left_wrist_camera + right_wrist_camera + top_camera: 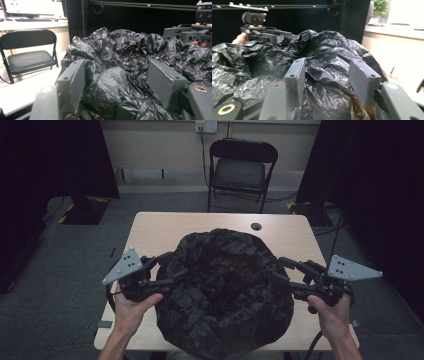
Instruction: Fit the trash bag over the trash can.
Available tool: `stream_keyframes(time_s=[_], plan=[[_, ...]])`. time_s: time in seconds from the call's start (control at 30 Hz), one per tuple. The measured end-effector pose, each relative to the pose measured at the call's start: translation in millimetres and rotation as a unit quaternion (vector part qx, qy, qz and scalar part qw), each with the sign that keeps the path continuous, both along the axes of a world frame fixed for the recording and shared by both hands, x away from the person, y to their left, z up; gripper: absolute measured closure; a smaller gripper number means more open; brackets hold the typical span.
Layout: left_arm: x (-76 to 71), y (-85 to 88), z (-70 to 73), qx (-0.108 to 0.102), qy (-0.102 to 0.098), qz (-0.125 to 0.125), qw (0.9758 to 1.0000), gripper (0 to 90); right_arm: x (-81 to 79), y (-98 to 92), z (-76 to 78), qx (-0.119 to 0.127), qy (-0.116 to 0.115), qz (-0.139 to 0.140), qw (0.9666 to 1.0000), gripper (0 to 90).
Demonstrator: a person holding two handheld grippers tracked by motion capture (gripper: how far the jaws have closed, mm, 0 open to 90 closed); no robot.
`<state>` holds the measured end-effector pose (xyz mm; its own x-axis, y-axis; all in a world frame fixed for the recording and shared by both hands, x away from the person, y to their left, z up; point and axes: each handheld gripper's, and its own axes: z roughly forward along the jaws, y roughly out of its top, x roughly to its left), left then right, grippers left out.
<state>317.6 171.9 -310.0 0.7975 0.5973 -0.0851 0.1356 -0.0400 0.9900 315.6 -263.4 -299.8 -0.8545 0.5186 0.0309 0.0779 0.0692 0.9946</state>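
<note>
Spreading the crumpled black plastic bin bag (227,287), which sits open-mouthed in the middle of the pale wooden desk (200,222), looks best done by pulling both sides of the rim apart evenly without tearing the thin film. The left hand-held gripper (170,270) has its jaws partly open around a fold of the rim, seemingly not pinching. The right hand-held gripper (282,270) also straddles bunched plastic with jaws half open.

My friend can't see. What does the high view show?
A big crumpled black plastic bag sits open on a wooden table. A person's left gripper and right gripper reach its two sides. A black folding chair stands behind the table.
</note>
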Motion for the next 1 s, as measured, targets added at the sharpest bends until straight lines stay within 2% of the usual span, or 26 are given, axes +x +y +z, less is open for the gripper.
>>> stream_keyframes(time_s=[0.07, 0.2, 0.23, 0.27, 0.43, 0.47, 0.57, 0.6, 0.7, 0.73, 0.77, 0.83, 0.87, 0.9, 0.93, 0.97, 1.0], plan=[[1.6, -3.9, -0.2, -0.002, 0.000, -0.002, 1.0000, 31.4, 0.2, -6.5, 0.7, -0.003, -0.001, -0.010, 0.9999, 47.9], [7.6, -24.8, 0.1, -0.002, 0.006, -0.009, 0.9999, 32.0, -1.8, -19.7, 2.2, -0.010, -0.005, -0.026, 0.9996, 48.5], [7.6, -24.8, 0.1, -0.002, 0.006, -0.009, 0.9999, 32.0, -3.1, -23.1, 2.5, -0.012, -0.006, -0.028, 0.9995, 48.5], [8.6, -30.0, 0.0, -0.002, 0.006, -0.019, 0.9998, 31.9, -4.8, -26.5, 2.8, -0.013, -0.006, -0.031, 0.9994, 48.4], [8.2, -35.6, 1.3, 0.003, 0.004, -0.030, 0.9995, 33.2, -11.3, -36.2, 2.4, -0.012, -0.006, -0.033, 0.9994, 48.2], [7.4, -35.2, 1.4, -0.005, 0.004, -0.034, 0.9994, 32.6, -13.0, -37.8, 3.4, -0.016, -0.009, -0.034, 0.9993, 45.9], [5.3, -31.6, 2.6, -0.002, -0.002, -0.029, 0.9996, 27.5, -14.8, -37.8, 5.1, -0.021, -0.013, -0.031, 0.9992, 45.2], [2.5, -24.7, 4.6, 0.000, -0.009, -0.020, 0.9998, 26.2, -15.1, -37.9, 5.9, -0.020, -0.014, -0.032, 0.9992, 46.7], [-0.3, -14.8, 6.2, -0.007, -0.007, -0.028, 0.9996, 29.7, -15.8, -38.0, 10.4, -0.014, -0.019, -0.027, 0.9994, 51.9], [-2.7, -4.1, 7.3, -0.012, -0.003, -0.029, 0.9995, 29.6, -16.0, -37.9, 12.0, -0.013, -0.022, -0.024, 0.9994, 54.8], [-2.7, -4.1, 7.3, -0.012, -0.003, -0.029, 0.9995, 28.4, -15.9, -37.2, 13.5, -0.012, -0.023, -0.022, 0.9994, 56.7], [-6.0, 5.8, 7.2, 0.001, -0.011, 0.000, 0.9999, 24.1, -14.8, -35.2, 16.4, -0.014, -0.027, -0.018, 0.9994, 60.0], [-6.0, 17.2, 5.4, -0.006, -0.005, 0.011, 0.9999, 24.1, -13.6, -33.9, 18.1, -0.014, -0.027, -0.015, 0.9994, 60.2], [-6.0, 17.2, 5.4, -0.006, -0.005, 0.011, 0.9999, 24.0, -13.6, -33.9, 18.1, -0.014, -0.027, -0.015, 0.9994, 60.2], [-3.6, 26.2, 0.5, 0.000, 0.006, 0.024, 0.9997, 22.7, -11.3, -30.9, 22.6, -0.013, -0.031, -0.002, 0.9994, 62.3], [-3.6, 26.2, 0.5, 0.000, 0.006, 0.024, 0.9997, 21.0, -10.5, -29.3, 25.4, -0.012, -0.036, 0.008, 0.9992, 62.1], [-1.6, 32.4, -8.2, 0.027, 0.004, 0.054, 0.9982, 20.0, -9.3, -27.6, 28.6, -0.012, -0.039, 0.013, 0.9991, 61.5]])
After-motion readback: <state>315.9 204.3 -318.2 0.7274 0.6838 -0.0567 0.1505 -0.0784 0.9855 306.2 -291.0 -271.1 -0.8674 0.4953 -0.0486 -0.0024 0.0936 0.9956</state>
